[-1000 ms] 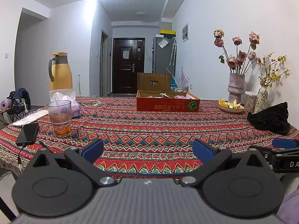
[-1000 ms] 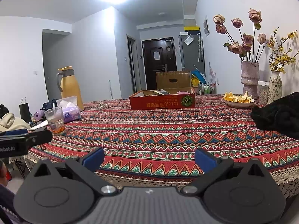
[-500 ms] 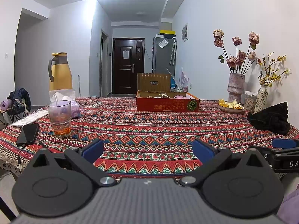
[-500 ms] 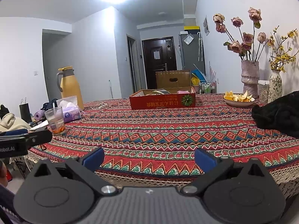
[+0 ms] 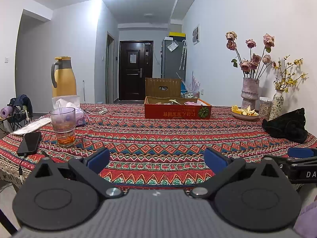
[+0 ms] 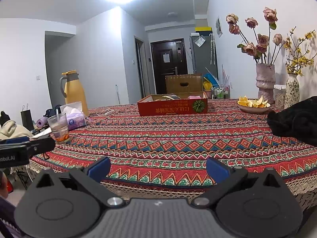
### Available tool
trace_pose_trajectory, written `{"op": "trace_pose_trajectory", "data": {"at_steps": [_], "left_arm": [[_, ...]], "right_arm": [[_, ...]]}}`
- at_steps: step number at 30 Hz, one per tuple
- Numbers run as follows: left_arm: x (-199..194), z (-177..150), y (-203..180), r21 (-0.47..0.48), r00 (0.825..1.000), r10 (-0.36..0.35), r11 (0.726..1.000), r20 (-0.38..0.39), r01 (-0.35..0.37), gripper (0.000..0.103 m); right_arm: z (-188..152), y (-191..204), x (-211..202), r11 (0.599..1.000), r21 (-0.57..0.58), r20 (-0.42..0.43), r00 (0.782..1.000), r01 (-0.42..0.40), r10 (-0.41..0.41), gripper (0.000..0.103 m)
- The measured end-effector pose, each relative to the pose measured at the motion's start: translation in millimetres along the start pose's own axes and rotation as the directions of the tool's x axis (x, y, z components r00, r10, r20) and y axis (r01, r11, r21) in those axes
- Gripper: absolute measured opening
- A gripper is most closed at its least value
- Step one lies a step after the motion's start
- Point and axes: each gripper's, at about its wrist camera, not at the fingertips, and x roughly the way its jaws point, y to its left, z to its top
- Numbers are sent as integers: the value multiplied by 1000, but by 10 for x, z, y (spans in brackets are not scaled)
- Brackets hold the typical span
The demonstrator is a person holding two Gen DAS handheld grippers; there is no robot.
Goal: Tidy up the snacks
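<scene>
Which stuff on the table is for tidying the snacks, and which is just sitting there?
For the job: red cardboard box, left gripper, right gripper.

Just lying about: glass, phone, yellow jug, tissues, peel plate, black cloth, vases.

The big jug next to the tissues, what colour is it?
The thermos jug is yellow with a grey handle and collar, clearest in the left wrist view.

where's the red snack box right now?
The red snack box sits far across the table in both views, centre, in front of the wooden crate, left of the peel plate.
</scene>
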Motion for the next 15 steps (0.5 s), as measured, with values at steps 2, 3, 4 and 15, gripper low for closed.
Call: {"op": "trace_pose_trajectory", "data": {"at_steps": [2, 3, 4, 15], "left_arm": [[0, -1, 0, 1, 1000, 0, 1000, 0, 0, 103], [1, -1, 0, 0, 1000, 0, 1000, 0, 0, 103], [0, -1, -1, 1, 1000, 0, 1000, 0, 0, 103], [18, -12, 10, 12, 1000, -16, 1000, -10, 16, 103]], "right_arm": [[-2, 2, 4, 1000, 0, 0, 1000, 0, 0, 103], [-2, 2, 4, 1000, 0, 0, 1000, 0, 0, 103], [-3, 1, 3, 1000, 0, 0, 1000, 0, 0, 103], [9, 1, 33, 1000, -13, 8, 1000, -18, 18, 103]]}}
